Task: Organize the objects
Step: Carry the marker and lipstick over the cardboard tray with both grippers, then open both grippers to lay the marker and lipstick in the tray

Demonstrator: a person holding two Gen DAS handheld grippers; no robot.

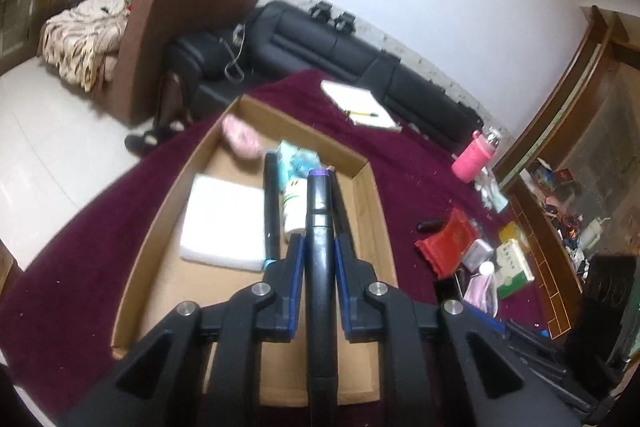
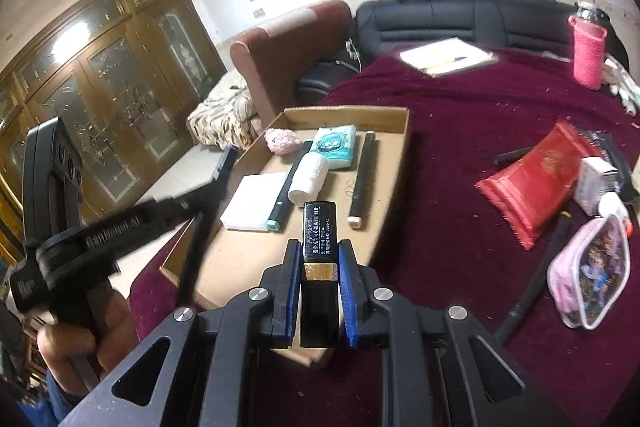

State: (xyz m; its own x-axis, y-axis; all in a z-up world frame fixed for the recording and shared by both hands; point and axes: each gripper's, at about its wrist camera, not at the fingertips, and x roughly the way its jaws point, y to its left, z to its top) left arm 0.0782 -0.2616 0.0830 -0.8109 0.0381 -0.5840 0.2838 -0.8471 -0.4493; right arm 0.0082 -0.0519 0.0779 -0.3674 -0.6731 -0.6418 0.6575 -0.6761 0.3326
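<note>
My left gripper (image 1: 319, 239) is shut on a black marker (image 1: 319, 203) with a purple tip, which points out over the cardboard tray (image 1: 370, 195). The tray holds a white pad (image 1: 222, 223), a teal-ended black marker (image 1: 272, 207), a white bottle (image 1: 294, 205), a teal tissue pack (image 1: 296, 157) and a pink fluffy item (image 1: 242, 137). My right gripper (image 2: 320, 245) is shut on a black lipstick tube (image 2: 318, 227) with a gold band, just above the tray's near edge (image 2: 224, 263). In the right wrist view the left gripper (image 2: 212, 189) hovers at the tray's left side, blurred.
On the maroon cloth (image 2: 440, 187) right of the tray lie a red pouch (image 2: 536, 179), a small white box (image 2: 596, 183), a pink pencil case (image 2: 592, 271) and a long black rod (image 2: 532, 287). A notebook with a pen (image 2: 448, 57) and a pink bottle (image 2: 588, 51) stand farther back.
</note>
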